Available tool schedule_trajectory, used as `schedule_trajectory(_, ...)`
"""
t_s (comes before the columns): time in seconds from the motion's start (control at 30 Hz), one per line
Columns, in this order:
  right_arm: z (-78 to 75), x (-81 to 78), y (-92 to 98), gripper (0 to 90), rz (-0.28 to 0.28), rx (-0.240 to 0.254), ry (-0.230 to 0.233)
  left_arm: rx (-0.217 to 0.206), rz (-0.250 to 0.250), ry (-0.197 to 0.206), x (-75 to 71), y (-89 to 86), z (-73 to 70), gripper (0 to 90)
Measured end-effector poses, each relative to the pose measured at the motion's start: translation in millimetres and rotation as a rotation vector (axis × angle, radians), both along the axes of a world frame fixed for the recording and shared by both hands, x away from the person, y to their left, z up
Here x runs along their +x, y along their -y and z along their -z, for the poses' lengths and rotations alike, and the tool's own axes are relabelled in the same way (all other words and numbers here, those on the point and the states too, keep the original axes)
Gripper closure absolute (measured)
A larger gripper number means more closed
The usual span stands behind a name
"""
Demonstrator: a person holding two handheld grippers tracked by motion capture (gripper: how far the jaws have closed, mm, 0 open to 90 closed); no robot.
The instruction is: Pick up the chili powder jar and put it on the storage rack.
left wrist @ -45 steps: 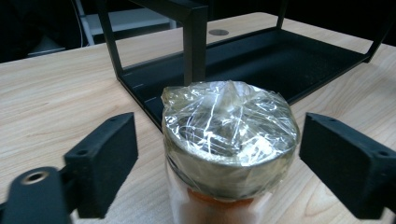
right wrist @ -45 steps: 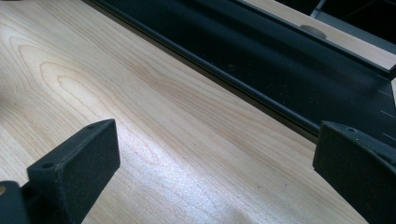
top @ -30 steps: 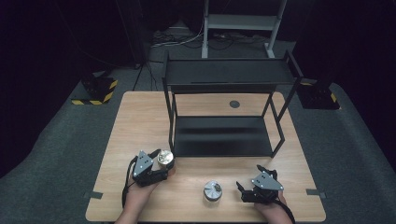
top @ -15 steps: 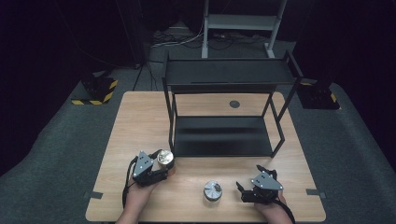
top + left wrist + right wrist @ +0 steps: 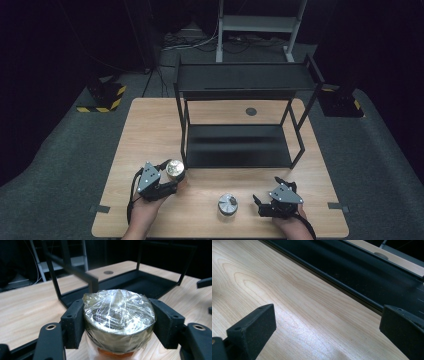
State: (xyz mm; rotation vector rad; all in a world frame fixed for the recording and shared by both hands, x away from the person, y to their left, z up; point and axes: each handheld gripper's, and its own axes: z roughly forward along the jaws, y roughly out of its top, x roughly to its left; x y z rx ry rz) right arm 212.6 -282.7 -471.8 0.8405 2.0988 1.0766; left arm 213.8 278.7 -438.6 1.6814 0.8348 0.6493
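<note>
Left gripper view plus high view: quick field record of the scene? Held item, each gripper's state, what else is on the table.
held item: foil-wrapped can, plastic film over its top
left gripper: jaws shut on the can's sides, near the rack's front left leg
right gripper: jaws open, nothing between them, above bare wood
second can: stands free on the table, between the two grippers
black rack: two shelves, both bare

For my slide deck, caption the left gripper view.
Left gripper jaws shut on a plastic-wrapped round container, black shelf rack behind.
</note>
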Motion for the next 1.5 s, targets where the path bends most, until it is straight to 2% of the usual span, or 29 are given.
schedule_trajectory(0.37,0.2,0.1,1.0,0.0,0.001,0.007,-0.001,-0.031,0.032,0.045,-1.0,9.3,-31.4,34.3)
schedule_trajectory(0.63,-0.1,0.3,0.9,0.0,0.003,0.008,-0.004,-0.043,0.045,0.079,5.4,22.2,-57.2,34.3)
schedule_trajectory(0.97,0.0,0.6,1.6,0.0,0.005,0.013,-0.006,-0.061,0.059,0.107,16.2,31.8,-82.0,34.3)
schedule_trajectory(1.5,-0.1,0.7,1.5,0.0,0.005,0.012,-0.006,-0.077,0.06,0.143,31.9,39.1,-110.1,34.3)
